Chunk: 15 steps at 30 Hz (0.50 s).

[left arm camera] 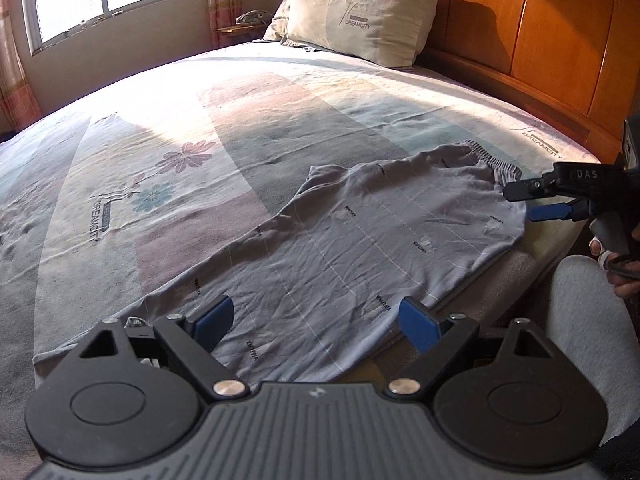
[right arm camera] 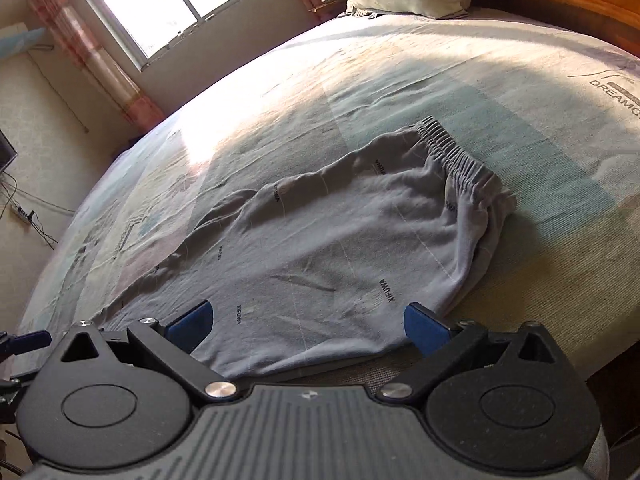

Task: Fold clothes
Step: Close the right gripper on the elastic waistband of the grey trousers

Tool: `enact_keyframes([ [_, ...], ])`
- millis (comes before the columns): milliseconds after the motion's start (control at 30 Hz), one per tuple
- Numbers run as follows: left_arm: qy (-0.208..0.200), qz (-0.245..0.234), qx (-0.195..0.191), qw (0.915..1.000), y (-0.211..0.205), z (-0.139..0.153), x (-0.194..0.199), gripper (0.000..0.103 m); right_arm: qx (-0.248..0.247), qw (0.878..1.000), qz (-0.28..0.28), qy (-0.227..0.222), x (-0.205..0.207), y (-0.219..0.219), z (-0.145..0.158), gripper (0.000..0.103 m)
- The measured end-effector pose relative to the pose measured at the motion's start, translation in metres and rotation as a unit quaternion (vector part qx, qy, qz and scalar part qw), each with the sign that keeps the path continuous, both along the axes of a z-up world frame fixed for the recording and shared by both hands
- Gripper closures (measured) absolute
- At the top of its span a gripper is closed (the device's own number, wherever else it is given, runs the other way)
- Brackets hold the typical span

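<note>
Grey trousers (right arm camera: 320, 248) lie folded lengthwise on the bed (left arm camera: 200, 120); crosswise folds remain, my left gripper (left arm camera: 316, 320) and right gripper (right arm camera: 310, 326) both spread, empty.

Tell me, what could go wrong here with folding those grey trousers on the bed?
1. The grey trousers lie along the bed's near edge; a clumsy pull could drag them off.
2. Both the left gripper and the right gripper are open and hold nothing; closing low might pinch the bedsheet too.
3. The elastic waistband is bunched, so a fold may come out uneven.
</note>
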<state>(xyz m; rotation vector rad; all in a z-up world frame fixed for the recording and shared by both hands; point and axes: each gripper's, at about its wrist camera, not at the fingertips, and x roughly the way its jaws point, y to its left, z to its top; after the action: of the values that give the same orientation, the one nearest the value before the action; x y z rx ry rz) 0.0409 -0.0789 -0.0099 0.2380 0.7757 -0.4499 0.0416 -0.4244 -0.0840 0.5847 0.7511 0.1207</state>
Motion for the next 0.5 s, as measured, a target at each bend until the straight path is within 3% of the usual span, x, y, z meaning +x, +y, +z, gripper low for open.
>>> enact_keyframes([
  [200,0.008,-0.03,0.004,0.9995,-0.026,-0.001,-0.003,0.013,0.161,0.984,-0.079,0.014,0.014,-0.084,-0.022,0.0],
  [267,0.012,-0.033,0.007,0.9994,-0.03,-0.002,-0.002,0.013,0.184,0.978,-0.092,0.035,0.022,-0.096,-0.032,0.0],
  [400,0.017,-0.031,0.007,0.9993,-0.033,-0.003,0.0,0.013,0.221,0.97,-0.092,0.033,0.034,-0.101,-0.043,0.0],
  [500,0.02,-0.029,0.005,0.9994,-0.034,-0.003,0.004,0.013,0.218,0.972,-0.086,0.025,0.042,-0.097,-0.046,0.0],
])
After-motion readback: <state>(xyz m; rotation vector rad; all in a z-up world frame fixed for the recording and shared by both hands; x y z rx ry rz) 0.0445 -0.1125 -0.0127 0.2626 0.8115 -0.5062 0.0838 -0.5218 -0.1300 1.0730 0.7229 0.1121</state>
